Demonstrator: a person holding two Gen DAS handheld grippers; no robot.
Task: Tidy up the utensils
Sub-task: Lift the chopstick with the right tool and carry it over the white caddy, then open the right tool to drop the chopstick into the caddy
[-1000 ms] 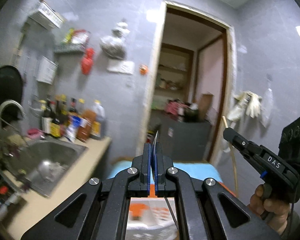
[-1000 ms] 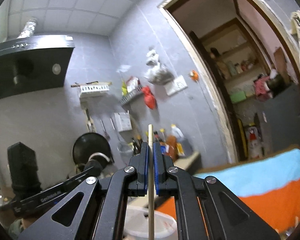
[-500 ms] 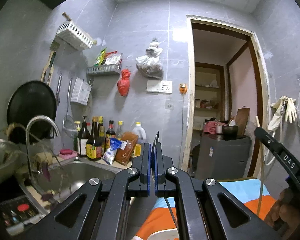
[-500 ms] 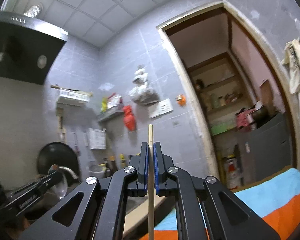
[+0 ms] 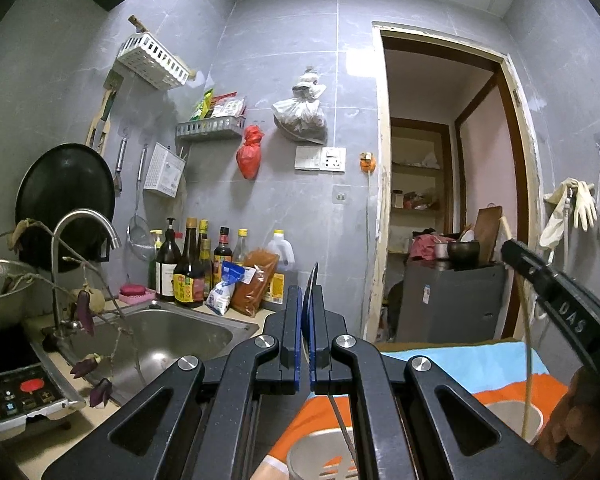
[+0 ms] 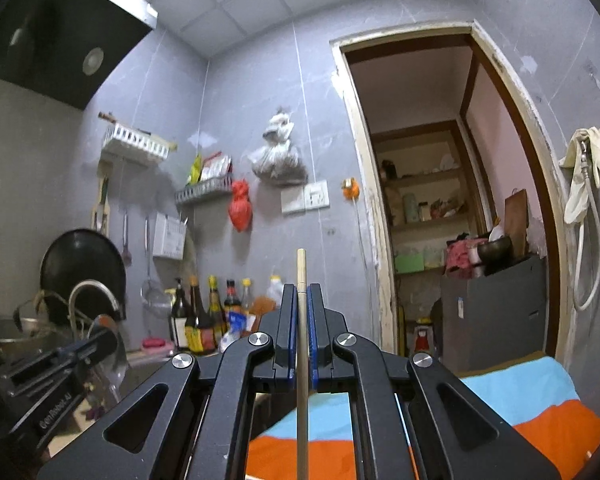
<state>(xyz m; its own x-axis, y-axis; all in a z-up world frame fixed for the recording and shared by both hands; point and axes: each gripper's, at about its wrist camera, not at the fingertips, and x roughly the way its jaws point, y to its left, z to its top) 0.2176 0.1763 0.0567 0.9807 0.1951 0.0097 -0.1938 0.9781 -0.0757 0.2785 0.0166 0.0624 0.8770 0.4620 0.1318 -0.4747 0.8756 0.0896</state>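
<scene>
The left gripper (image 5: pixel 307 300) is clamped on a thin metal utensil (image 5: pixel 312 280), standing upright near the sink (image 5: pixel 168 332). The right gripper (image 6: pixel 299 300) pinches a wooden chopstick (image 6: pixel 302 360) over the orange and blue cloth (image 6: pixel 540 408). Bottles (image 5: pixel 188 264) crowd the far counter, with a pale basket (image 5: pixel 320 456) below.

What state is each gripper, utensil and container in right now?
Left gripper: shut on spoon.
Spoon: upright, edge-on.
Right gripper: shut on chopstick.
Chopstick: upright.
Strainer: below left gripper, contents hidden.
Cup: on cloth, chopstick's lower end at it.
</scene>
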